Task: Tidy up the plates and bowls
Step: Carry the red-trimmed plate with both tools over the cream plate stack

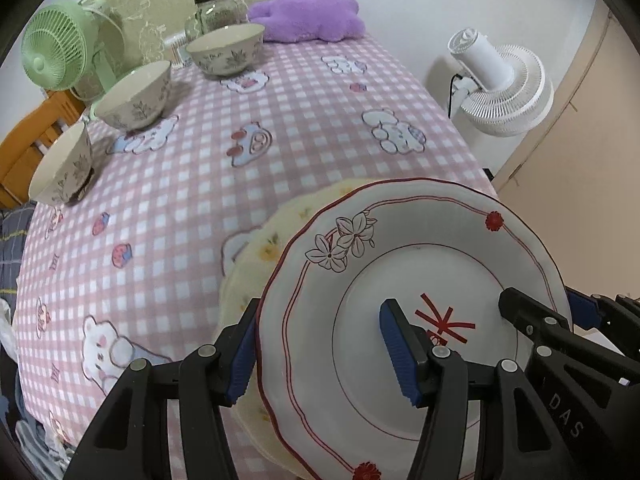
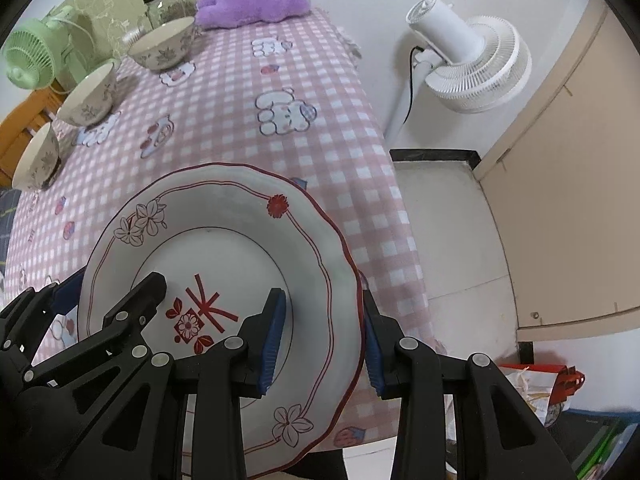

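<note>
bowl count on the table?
3 bowls, in a row along the table's left side: near bowl, middle bowl, far bowl by the glass jar. None stacked; none appears hidden.

I'm seeing the white plate (image 1: 400, 248) looking like glossy glazed ceramic, the bowls (image 1: 138, 98) likewise; the desk's checked cloth (image 1: 300, 120) is looking soft and matt, the purple cushion (image 1: 308, 16) plush, the jar (image 1: 216, 12) clear glass, both hand-held grippers' (image 2: 320, 344) frames matt black plastic with ribbed blue pads (image 1: 394, 350).

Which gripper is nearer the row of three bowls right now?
Left. The left gripper grips the white plate's rim on the side toward the bowls; the right gripper grips the opposite rim, by the table's edge.
</note>
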Demonstrator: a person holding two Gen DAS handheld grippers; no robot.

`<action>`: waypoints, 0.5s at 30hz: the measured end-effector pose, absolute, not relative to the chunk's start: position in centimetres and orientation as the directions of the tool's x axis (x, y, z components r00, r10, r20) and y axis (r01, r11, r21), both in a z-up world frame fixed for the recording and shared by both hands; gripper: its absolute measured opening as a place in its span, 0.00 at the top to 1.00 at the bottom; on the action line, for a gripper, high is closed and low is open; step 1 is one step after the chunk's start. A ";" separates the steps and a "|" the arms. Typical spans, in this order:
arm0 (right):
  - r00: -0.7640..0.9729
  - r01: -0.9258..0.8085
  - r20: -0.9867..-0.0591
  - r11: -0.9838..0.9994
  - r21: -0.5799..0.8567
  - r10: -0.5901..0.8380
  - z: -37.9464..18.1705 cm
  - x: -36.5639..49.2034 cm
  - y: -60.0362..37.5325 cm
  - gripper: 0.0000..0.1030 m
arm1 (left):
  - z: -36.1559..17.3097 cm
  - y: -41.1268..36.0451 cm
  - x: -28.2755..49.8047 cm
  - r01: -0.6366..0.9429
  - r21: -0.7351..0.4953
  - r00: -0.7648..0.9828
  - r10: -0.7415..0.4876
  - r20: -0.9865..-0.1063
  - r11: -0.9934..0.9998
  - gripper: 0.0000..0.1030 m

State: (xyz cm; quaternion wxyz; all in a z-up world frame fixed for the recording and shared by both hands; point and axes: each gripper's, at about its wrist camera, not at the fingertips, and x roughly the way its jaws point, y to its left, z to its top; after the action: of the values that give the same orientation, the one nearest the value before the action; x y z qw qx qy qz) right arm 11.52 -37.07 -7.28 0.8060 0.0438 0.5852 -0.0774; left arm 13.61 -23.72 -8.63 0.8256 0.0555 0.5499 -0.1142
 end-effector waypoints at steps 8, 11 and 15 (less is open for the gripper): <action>0.302 0.122 -0.952 0.993 -0.006 -0.043 -8.2 11.9 -38.1 0.61 | -9.4 -24.6 13.5 0.199 -0.027 0.368 -0.100 -0.924 0.980 0.42; 0.301 0.106 -0.953 0.994 0.003 -0.029 -8.3 12.1 -38.2 0.61 | -9.3 -24.6 13.4 0.194 -0.018 0.381 -0.092 -0.920 0.981 0.41; 0.304 0.094 -0.953 0.995 0.042 0.011 -8.3 11.9 -38.6 0.61 | -9.2 -24.5 13.2 0.183 -0.020 0.392 -0.092 -0.915 0.983 0.41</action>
State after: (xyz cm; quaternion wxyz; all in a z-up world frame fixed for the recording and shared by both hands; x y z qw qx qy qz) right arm 11.90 -38.61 -8.32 0.8062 0.0447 0.5894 -0.0256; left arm 13.22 -24.52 -9.19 0.8332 0.0418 0.5451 -0.0826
